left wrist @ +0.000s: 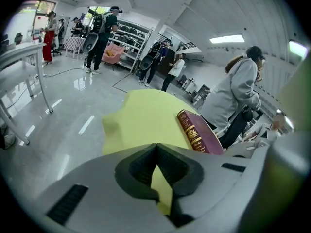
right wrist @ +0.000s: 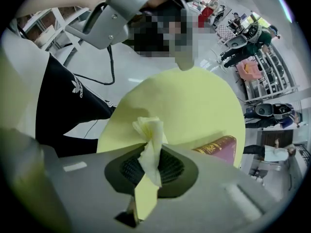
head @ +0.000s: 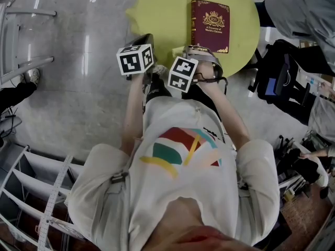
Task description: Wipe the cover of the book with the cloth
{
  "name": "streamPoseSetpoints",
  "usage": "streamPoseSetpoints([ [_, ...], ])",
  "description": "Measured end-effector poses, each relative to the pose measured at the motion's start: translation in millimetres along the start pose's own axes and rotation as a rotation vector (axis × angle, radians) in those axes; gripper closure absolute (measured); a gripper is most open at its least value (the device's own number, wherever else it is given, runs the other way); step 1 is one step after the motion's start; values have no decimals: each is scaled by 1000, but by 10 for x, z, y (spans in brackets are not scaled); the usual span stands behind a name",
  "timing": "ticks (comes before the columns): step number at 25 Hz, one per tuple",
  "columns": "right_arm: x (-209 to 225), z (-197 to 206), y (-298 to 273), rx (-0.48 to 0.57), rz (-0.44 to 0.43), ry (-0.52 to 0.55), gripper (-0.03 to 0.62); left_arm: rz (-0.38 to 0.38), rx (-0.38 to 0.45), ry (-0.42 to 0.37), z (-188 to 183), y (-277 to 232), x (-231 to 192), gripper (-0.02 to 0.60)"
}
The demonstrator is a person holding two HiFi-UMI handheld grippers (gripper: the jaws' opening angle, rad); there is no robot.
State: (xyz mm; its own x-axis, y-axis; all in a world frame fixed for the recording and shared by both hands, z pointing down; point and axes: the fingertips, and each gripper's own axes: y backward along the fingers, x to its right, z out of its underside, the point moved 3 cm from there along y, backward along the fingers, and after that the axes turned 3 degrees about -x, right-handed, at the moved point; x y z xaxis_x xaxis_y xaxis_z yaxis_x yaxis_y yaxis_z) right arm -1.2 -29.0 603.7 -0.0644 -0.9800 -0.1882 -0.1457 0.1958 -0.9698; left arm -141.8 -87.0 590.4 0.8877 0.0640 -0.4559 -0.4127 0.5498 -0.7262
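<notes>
- The dark red hardback book point(head: 210, 26) with a gold crest lies flat on the round pale-yellow table point(head: 167, 9), front cover up. It sits on the far side from the person, a little to their right. Lying this way, the face to be wiped is fully exposed and nothing rests on it.
- The right gripper point(right wrist: 150, 155) is clenched on a thin pale-yellow cloth point(right wrist: 150, 130). A crumpled tuft sticks out past the tips, and a flatter strip hangs back between the jaws. I'd say the cloth is pinched so that the loose tuft, not the hard jaw tips, meets the cover.
- That gripper points steeply down over the near part of the table. In the right gripper view the book's gilt spine shows just beyond the jaw body, off to one side. The cloth is apart from the book, so wiping has not begun.
- The left gripper point(left wrist: 156, 149) has its jaws pressed together with nothing between them; only the yellow tabletop shows through the slit behind the tips. It is angled down towards the table with the book ahead and to its right, near but not touching. My guess is that it is kept free to steady the book, which looks likely to slide on the smooth top under a sideways rub.
- Seen from the head view, both marker cubes sit close together over the table's near edge.
- A person in a grey hooded top point(left wrist: 238, 91) stands just beside the table on the book's side, clear of the cover.
</notes>
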Motion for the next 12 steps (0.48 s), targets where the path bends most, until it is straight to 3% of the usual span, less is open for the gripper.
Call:
streamPoseSetpoints([
  [12, -142, 30, 106, 50, -30, -13, 563, 10, -3, -13, 0, -65, 158, 566],
])
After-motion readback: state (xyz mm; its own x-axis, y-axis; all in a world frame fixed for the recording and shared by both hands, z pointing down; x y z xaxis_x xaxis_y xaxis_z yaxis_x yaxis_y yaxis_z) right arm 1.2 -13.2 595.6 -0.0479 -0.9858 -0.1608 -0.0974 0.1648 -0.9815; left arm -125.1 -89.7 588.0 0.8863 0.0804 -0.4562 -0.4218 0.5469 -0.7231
